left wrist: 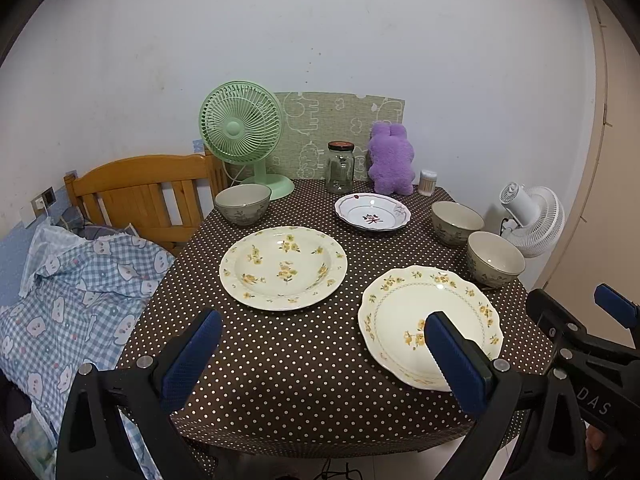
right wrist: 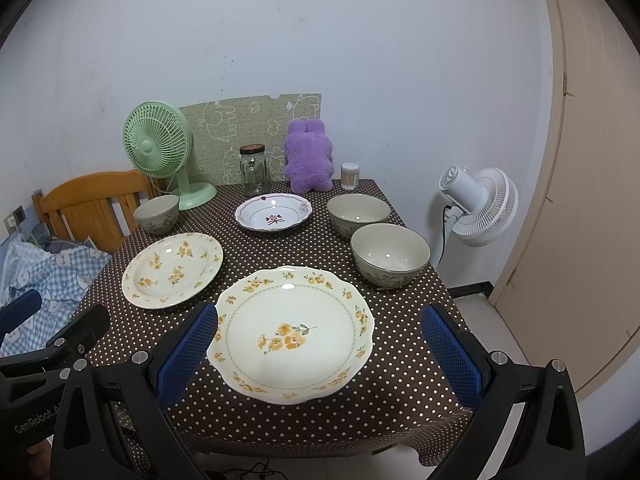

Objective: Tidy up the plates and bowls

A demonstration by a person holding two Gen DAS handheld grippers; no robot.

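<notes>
A brown tablecloth with white polka dots (right wrist: 304, 412) covers the table. Along its far edge — a mint-green desk fan (right wrist: 157, 148), a glass jar with a dark lid (right wrist: 253, 171), a purple plush toy (right wrist: 308, 158) and a small container of cotton swabs (right wrist: 349, 176). A green placemat with elephant outlines (right wrist: 248, 128) leans against the wall. A white fan (right wrist: 482, 206) stands right of the table — a wooden chair (right wrist: 92, 208) and blue checked bedding (left wrist: 72, 300) left.

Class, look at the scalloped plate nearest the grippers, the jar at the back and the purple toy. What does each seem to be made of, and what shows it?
Scalloped plate: likely glazed ceramic, with glossy highlights. Jar: clear glass; see-through. Purple toy: fuzzy plush fabric.
</notes>
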